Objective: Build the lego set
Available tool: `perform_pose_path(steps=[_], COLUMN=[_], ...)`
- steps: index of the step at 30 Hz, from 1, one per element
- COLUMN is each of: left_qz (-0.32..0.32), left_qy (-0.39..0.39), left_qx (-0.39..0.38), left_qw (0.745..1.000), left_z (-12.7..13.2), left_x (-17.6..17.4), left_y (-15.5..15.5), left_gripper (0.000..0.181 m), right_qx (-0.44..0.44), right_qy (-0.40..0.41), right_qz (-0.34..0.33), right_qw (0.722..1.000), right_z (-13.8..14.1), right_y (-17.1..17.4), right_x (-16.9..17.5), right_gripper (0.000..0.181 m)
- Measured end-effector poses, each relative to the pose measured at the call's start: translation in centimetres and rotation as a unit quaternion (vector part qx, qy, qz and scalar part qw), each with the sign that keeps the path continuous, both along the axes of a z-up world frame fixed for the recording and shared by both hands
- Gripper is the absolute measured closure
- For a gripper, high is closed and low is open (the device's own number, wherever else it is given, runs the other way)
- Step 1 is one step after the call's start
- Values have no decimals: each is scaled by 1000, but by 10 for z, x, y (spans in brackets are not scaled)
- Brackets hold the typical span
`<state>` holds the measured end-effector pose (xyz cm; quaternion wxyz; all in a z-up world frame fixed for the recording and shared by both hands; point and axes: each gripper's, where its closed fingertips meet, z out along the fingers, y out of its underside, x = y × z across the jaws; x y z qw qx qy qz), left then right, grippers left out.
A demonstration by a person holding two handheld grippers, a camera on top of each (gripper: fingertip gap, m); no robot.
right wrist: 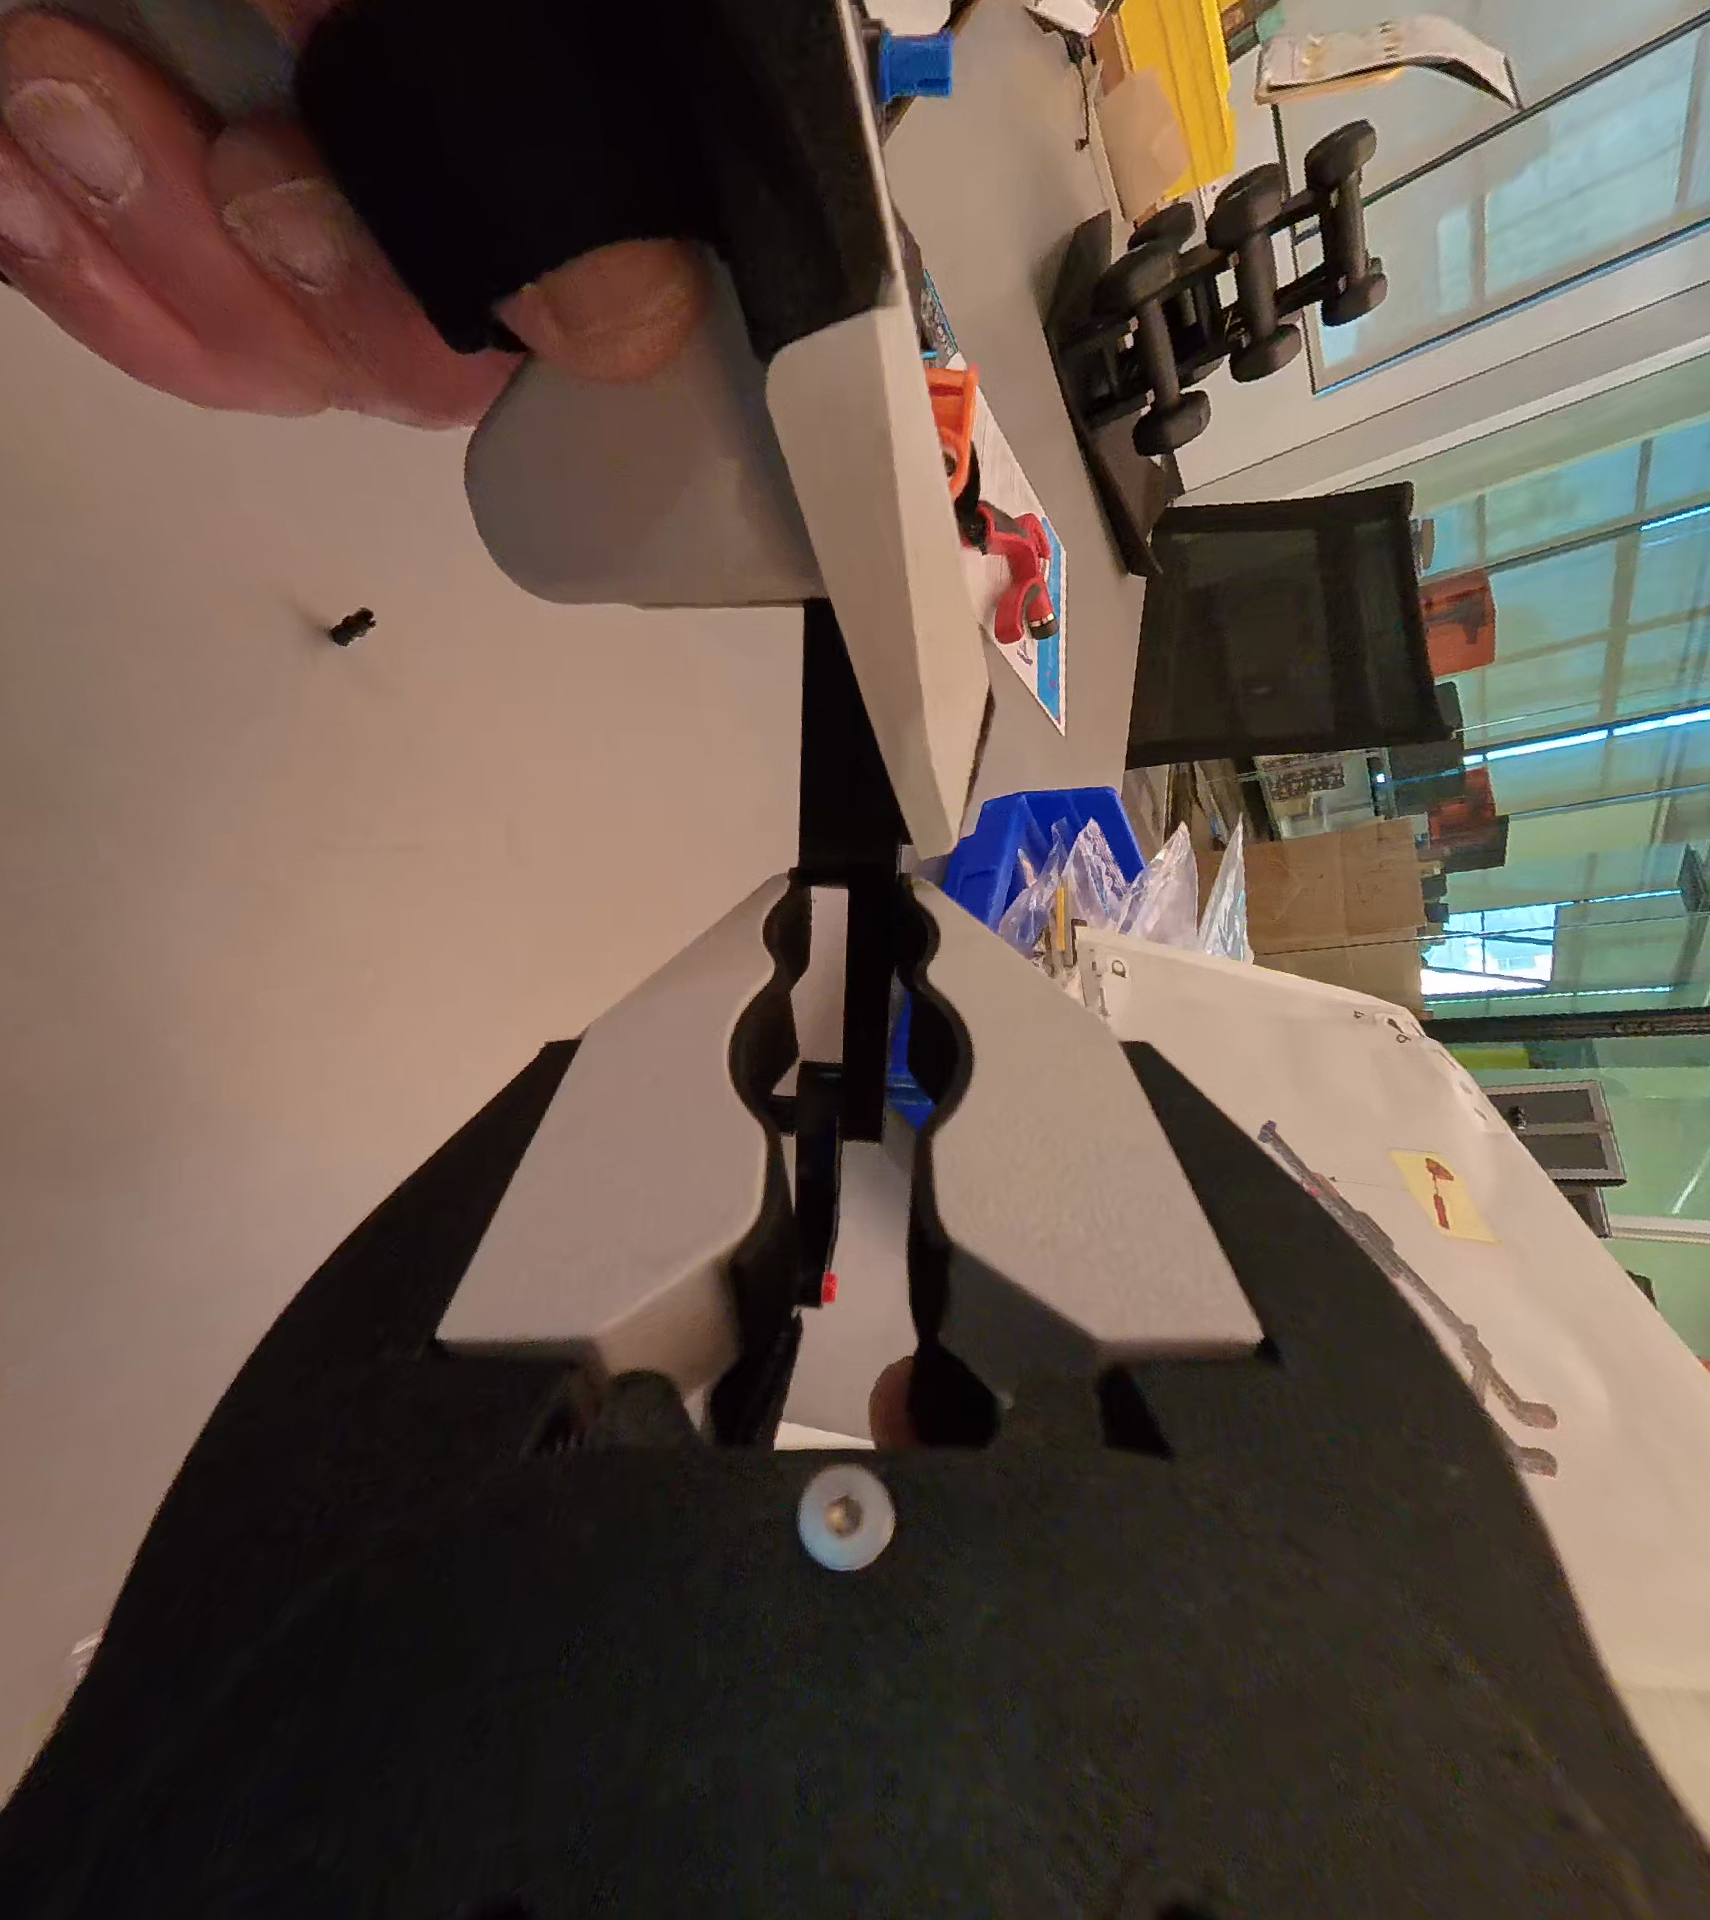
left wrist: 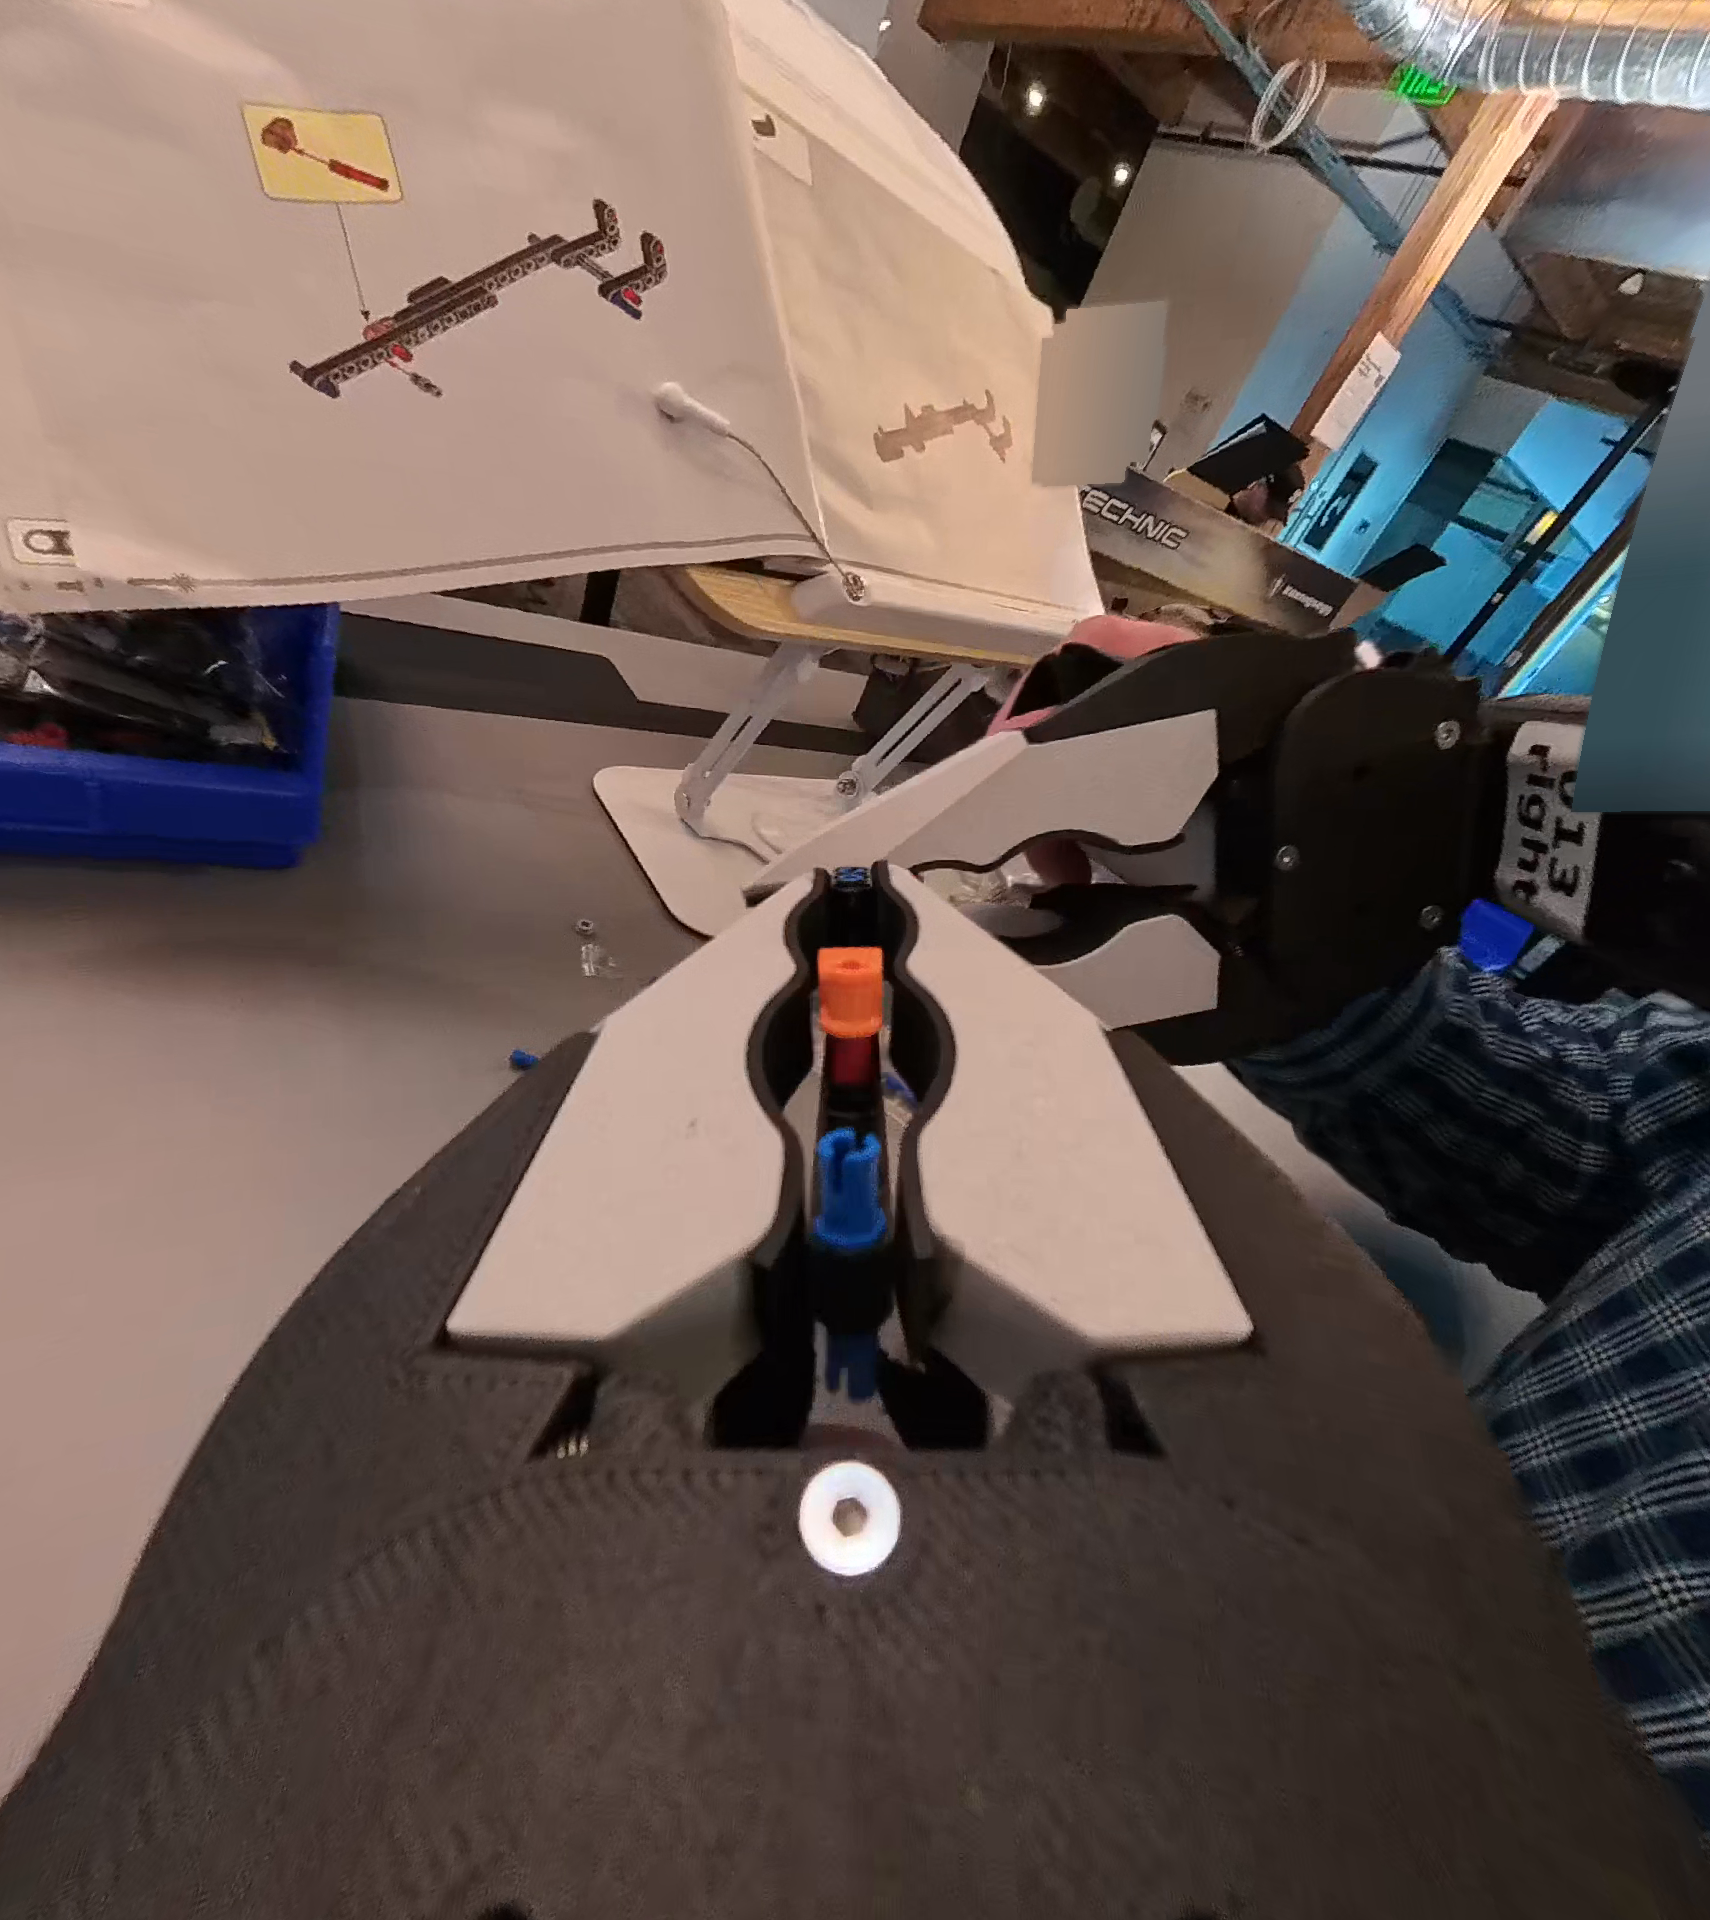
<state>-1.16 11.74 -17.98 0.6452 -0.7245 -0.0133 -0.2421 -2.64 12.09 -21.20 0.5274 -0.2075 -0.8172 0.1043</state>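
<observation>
Both tongs grip the same black Lego assembly (left wrist: 846,1195). On my left tongs (left wrist: 851,883) the grey fingers (left wrist: 664,1132) are narrowed onto a black beam that carries an orange bush (left wrist: 849,989) on a red axle (left wrist: 846,1060) and a blue pin (left wrist: 848,1184) nearer the camera. My right tongs (right wrist: 851,883) come in from the right and meet the left ones at the tips, and they too are pinched on the black beam (right wrist: 861,1018); a small red end (right wrist: 827,1288) shows low in their gap. I hold the assembly above the grey worktop (left wrist: 207,1039), in front of the open instruction booklet (left wrist: 363,312) on its white stand (left wrist: 726,810). At my left a blue bin (left wrist: 103,790) holds bagged parts. A loose black pin (right wrist: 352,627) lies alone on the worktop. My plaid sleeve (left wrist: 1609,1247) crosses the lower right.
</observation>
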Motion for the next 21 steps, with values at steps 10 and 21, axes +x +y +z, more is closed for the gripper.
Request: perform_pose_path(steps=[10, 21], left_qz=[-9, -11], left_qy=[-2, -26], left_qx=[13, 24], left_qw=[1000, 999], left_z=[4, 5], left_x=[-3, -1], left_y=[-6, -3], left_gripper=[176, 176], right_qx=[5, 8], right_qy=[4, 15], right_qz=[-7, -8], right_qw=[1000, 1000], right_z=[1, 4], right_y=[11, 15], right_x=[4, 6], right_gripper=[169, 168])
